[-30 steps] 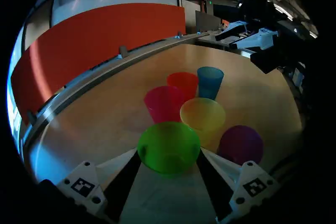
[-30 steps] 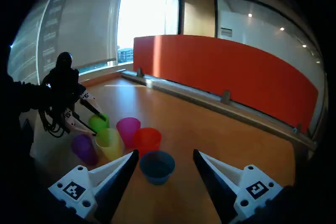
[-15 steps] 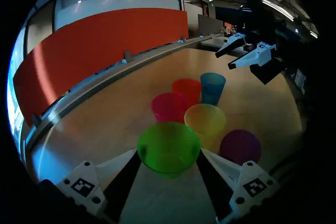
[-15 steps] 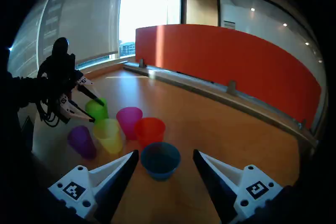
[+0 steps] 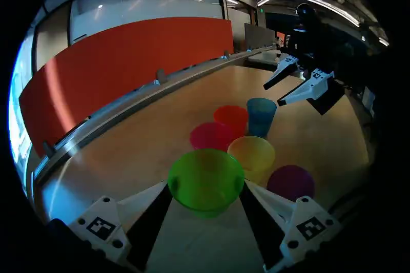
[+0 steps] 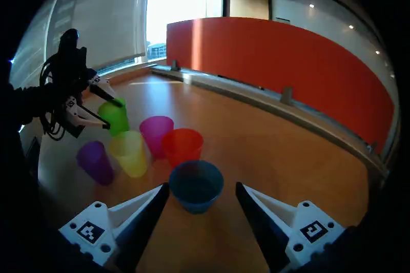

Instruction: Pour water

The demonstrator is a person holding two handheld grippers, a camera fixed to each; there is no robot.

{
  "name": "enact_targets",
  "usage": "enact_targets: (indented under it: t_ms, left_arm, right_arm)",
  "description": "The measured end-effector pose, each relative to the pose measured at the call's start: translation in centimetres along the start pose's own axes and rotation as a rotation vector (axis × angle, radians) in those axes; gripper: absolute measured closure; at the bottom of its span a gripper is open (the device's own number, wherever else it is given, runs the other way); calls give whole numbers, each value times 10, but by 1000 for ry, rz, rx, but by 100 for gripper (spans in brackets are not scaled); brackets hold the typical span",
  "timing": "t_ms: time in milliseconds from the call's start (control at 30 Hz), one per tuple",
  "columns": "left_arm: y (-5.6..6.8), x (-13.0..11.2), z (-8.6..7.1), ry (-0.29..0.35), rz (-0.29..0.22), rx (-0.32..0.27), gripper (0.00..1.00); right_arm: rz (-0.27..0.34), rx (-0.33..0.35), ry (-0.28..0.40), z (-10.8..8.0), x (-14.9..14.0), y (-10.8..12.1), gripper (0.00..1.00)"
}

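Note:
My left gripper (image 5: pixel 205 185) is shut on a green cup (image 5: pixel 206 168), which it holds upright off the wooden table (image 5: pixel 148 134). In the right gripper view that gripper (image 6: pixel 115 115) and the green cup (image 6: pixel 115 119) hang above the cluster. A blue cup (image 6: pixel 196 185) stands between the open fingers of my right gripper (image 6: pixel 201 186), with a gap on both sides. From the left gripper view the right gripper (image 5: pixel 272 95) hovers just above and to the right of the blue cup (image 5: pixel 260 115). Whether any cup holds water cannot be told.
Pink (image 5: pixel 211 136), orange (image 5: pixel 231 118), yellow (image 5: pixel 251 153) and purple (image 5: pixel 290 183) cups stand close together on the table. An orange partition (image 5: pixel 128 53) and a rail (image 5: pixel 128 106) run along the table's far edge. A person's dark sleeve (image 6: pixel 28 104) holds the left gripper.
The left gripper has lifted the green cup higher above the table. The right gripper has come down and closer around the blue cup.

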State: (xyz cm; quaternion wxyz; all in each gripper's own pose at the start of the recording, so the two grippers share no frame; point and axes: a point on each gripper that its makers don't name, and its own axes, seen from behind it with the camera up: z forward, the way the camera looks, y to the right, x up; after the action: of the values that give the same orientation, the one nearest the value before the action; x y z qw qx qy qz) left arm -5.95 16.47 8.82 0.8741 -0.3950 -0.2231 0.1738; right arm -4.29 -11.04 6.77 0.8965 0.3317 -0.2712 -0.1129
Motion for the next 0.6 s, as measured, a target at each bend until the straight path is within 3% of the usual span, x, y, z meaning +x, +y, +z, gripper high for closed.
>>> enact_targets:
  t_ms: [600]
  left_arm:
    - [0,12,-6,24,-5,19,14]
  right_arm:
    - [-3,20,-52,18,-23,-2,0]
